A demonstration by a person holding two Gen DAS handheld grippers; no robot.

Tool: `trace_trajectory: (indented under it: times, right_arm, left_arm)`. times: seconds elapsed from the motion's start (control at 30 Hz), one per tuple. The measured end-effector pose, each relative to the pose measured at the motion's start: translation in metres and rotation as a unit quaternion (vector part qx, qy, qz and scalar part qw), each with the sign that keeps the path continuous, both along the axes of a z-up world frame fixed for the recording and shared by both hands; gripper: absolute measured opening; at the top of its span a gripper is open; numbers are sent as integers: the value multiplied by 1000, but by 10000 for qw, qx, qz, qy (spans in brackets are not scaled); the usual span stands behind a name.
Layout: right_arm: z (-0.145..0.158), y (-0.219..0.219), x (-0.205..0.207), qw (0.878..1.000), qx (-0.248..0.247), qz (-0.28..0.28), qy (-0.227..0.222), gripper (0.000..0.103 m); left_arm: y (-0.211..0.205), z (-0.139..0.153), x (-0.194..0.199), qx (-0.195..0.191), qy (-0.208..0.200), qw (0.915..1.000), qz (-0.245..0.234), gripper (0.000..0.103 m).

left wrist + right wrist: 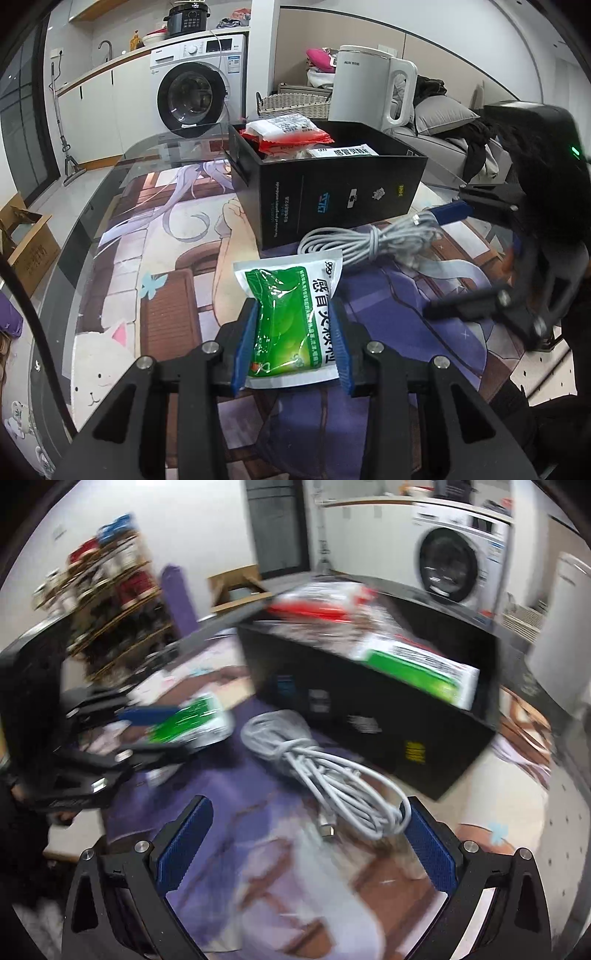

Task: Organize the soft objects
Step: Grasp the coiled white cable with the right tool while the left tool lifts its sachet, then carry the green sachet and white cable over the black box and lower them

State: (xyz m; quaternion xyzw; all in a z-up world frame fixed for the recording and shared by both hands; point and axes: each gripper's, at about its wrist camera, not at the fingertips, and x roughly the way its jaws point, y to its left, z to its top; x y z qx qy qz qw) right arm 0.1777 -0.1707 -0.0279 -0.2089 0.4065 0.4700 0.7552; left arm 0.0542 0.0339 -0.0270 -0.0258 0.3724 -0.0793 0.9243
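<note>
Left gripper [291, 343]: its blue pads were seen clamped on the green-and-white soft foil medicine pouch [290, 321], the pouch pinched across its short width.
Pouch axis: its long axis was laid along the fingers, toward 12 o'clock in the left wrist view.
Pouch place: it was held just above the illustrated purple desk mat [155, 280], near the open black cardboard box [332, 195], which lay at 12 to 1 o'clock from the fingers.
Right gripper [306, 845]: its jaws were spread wide with nothing gripped.
Cable: the coiled grey cable bundle [314, 771] was seen at 12 o'clock from the right fingers, its nearest loops just between the tips, its length run from 11 toward 5 o'clock.
Nearer hand: the right was judged nearer the cable; the left was occupied with the pouch.
Box contents: red and white packets [288, 133] were already piled inside.
</note>
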Motion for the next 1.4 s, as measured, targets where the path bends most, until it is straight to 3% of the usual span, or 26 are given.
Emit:
trace_trajectory:
  times: [0.07, 0.23, 0.3, 0.43, 0.5, 0.6, 0.8, 1.0, 1.4]
  right_arm:
    - [0, 6, -7, 9998, -33, 170, -123, 102]
    - [-6, 18, 9, 9999, -131, -7, -46, 101]
    - [-10, 26, 12, 9997, -254, -31, -64, 79]
    - [-14, 36, 7, 9991, -370, -13, -211, 60]
    - [-14, 37, 3, 9986, -392, -45, -354, 43]
    - [-12, 34, -4, 9987, -339, -12, -379, 26]
    - [-4, 15, -19, 9988, -112, -164, -445, 26]
    - [18, -19, -29, 9977, 427, -402, -335, 26]
    - [57, -59, -40, 9872, 1157, -945, -559, 26]
  left_arm:
    - [2, 1, 0, -23, -16, 10000, 25, 36]
    - [7, 3, -2, -77, -59, 9999, 95, 36]
    - [9, 4, -1, -70, -69, 9999, 120, 36]
    - [10, 5, -1, -84, -92, 9998, 157, 36]
    - [11, 7, -1, -96, -113, 9998, 163, 36]
    - [11, 8, -2, -125, -151, 9997, 170, 36]
    - [12, 14, -5, -216, -262, 9992, 188, 36]
    - [7, 23, -7, -229, -412, 9988, 137, 36]
    - [-12, 54, 8, -279, -774, 9966, 16, 36]
